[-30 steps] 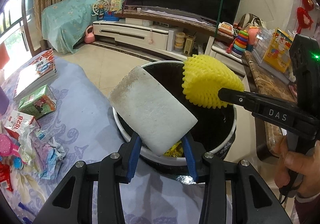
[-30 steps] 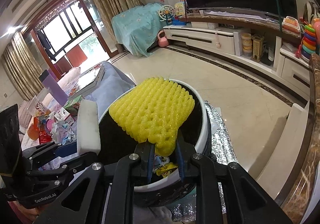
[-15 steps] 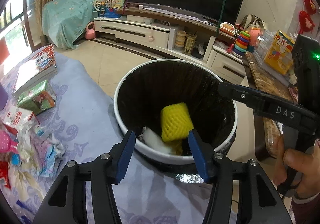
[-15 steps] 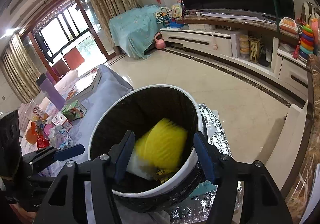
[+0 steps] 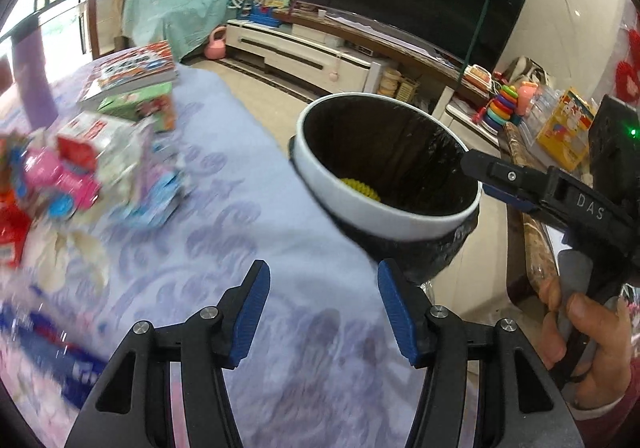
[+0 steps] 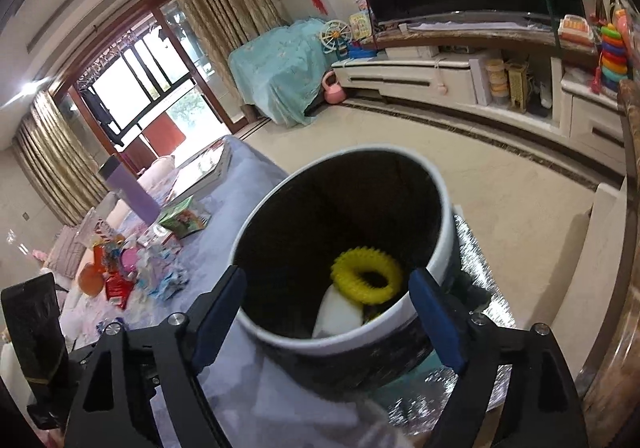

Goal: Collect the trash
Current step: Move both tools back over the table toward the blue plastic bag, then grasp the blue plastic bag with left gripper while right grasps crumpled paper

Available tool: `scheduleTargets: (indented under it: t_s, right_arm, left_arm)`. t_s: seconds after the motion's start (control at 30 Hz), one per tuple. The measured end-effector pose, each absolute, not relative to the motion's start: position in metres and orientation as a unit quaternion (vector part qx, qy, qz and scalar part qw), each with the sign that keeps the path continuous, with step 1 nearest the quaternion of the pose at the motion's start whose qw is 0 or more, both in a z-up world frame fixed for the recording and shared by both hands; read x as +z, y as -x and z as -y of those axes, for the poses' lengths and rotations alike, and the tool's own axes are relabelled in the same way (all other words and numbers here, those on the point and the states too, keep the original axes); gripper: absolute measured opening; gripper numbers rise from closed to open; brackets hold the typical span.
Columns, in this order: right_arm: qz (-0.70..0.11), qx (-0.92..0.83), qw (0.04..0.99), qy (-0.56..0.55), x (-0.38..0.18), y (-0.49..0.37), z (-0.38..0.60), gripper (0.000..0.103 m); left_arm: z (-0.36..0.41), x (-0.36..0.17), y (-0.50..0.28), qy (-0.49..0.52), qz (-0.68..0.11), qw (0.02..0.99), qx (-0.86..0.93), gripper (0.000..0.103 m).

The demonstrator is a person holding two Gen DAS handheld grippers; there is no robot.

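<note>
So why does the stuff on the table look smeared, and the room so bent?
Left wrist view: motion blur smears the trash pile, while the bin stays fairly sharp. Right wrist view: the fisheye lens bows the TV cabinet, and window daylight is blown out.

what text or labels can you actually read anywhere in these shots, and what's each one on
"DAS": white letters on the black arm of the right gripper, left wrist view.
Printing on the book, the boxes and the wrappers on the cloth: too blurred to read.
Right wrist view: nothing readable.

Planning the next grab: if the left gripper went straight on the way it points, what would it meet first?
Probably the lavender tablecloth: the left gripper, open and empty, points at bare cloth beside the bin.
</note>
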State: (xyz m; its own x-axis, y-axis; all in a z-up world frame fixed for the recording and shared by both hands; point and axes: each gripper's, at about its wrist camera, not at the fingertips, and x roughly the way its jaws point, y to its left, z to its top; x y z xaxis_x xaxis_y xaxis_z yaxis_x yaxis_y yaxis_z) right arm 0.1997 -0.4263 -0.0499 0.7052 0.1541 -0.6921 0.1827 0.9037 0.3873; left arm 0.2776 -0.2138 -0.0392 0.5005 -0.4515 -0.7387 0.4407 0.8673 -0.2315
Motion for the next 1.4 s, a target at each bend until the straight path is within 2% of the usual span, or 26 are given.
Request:
scheduleTargets:
  t_s: [0.17, 0.77, 1.4]
  right_arm:
    - [-0.388, 0.006, 0.892, -0.231, -0.053, -0.19, 0.407, 0.089]
    - [-0.398, 0.049, 0.894, -0.202, -0.055, -0.172, 0.342, 0.09]
    - [-0.412, 0.11, 0.888, -0.172, -0.06, -0.199, 0.278, 0.09]
  left_arm:
    - [0.19, -0.036, -0.248, 0.034, -0.427, 0.869, -0.248, 0.056]
    - [0.096, -0.027, -0.178, 0.08, -0.424, 0.884, -0.181, 0.061]
    - [0.051, -0.036, -0.2, 0.14, -0.436, 0.881, -0.118, 0.064]
